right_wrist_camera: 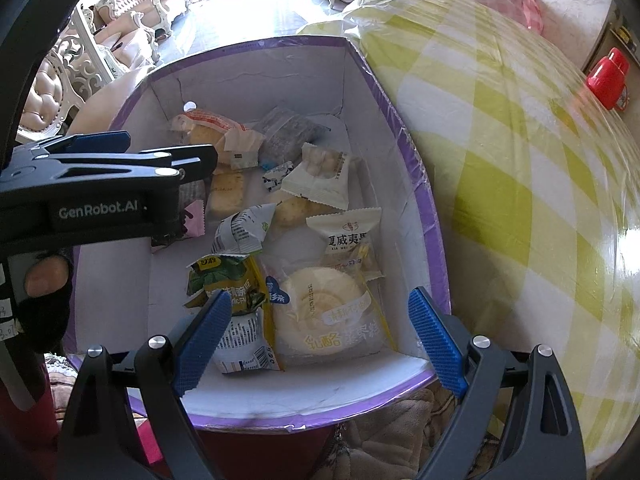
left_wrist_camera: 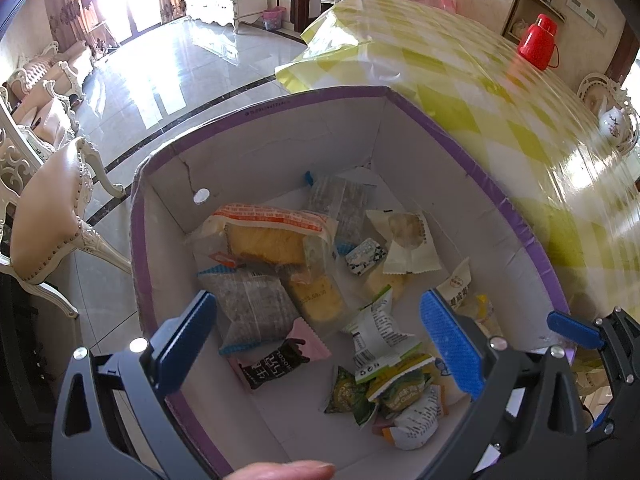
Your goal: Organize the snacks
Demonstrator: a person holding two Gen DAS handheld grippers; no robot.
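Left wrist view: the left gripper [left_wrist_camera: 320, 340] hangs over a purple-rimmed cardboard box [left_wrist_camera: 256, 136] that sits beside a table [left_wrist_camera: 460, 80] under a yellow-checked cloth. Its fingers [left_wrist_camera: 450, 344] stand wide apart with nothing between them. The wrapped snacks lie loose on the box floor: two yellow sponge cakes, one of them [left_wrist_camera: 268, 236] under an orange-banded wrapper, two grey seaweed-coloured bars [left_wrist_camera: 256, 308], one pink-and-brown chocolate wafer [left_wrist_camera: 284, 356], one small blue-and-white candy [left_wrist_camera: 364, 256] and several green and white sachets. A red thermos [left_wrist_camera: 538, 42] and a white teapot [left_wrist_camera: 612, 122] stand far off on the table, which carries no snacks in this view.

Right wrist view: the right gripper [right_wrist_camera: 316, 344] points down into the same box, fingers wide open and empty. Below it lie one large round pastry [right_wrist_camera: 324, 304] in clear wrap, one green garlic-flavour pack [right_wrist_camera: 228, 280] and two cream-white packets [right_wrist_camera: 344, 236].

Judged from this, gathering looks finished; roughly a dozen snacks are boxed, though jumbled, so any sorting by kind remains.
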